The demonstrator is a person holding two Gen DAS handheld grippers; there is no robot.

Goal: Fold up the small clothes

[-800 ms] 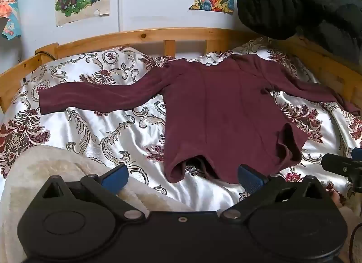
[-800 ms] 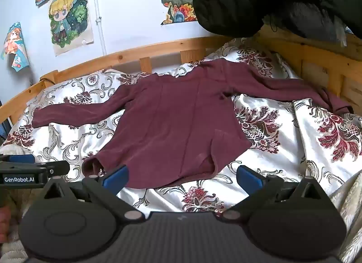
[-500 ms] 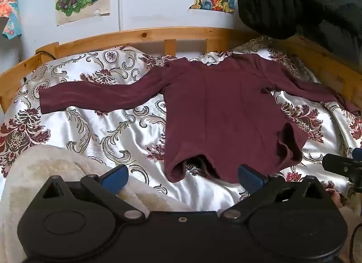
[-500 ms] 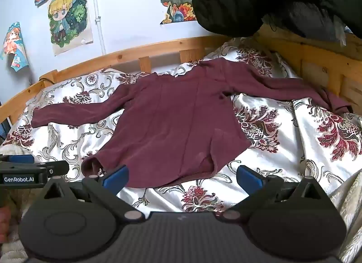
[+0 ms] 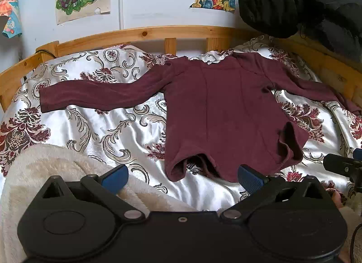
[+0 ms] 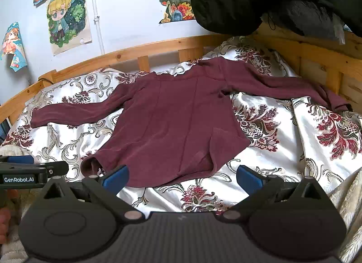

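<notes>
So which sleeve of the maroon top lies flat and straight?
The left sleeve, stretched flat across the bedspread; the right sleeve ends bunched near the wooden side rail.

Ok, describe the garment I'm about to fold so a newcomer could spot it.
Start at the wooden bed frame and its shiny floral bedspread. Spread flat across it lies the maroon long-sleeved top, sleeves stretched out sideways. It is the only plain, dark-red thing on that patterned cover.
</notes>
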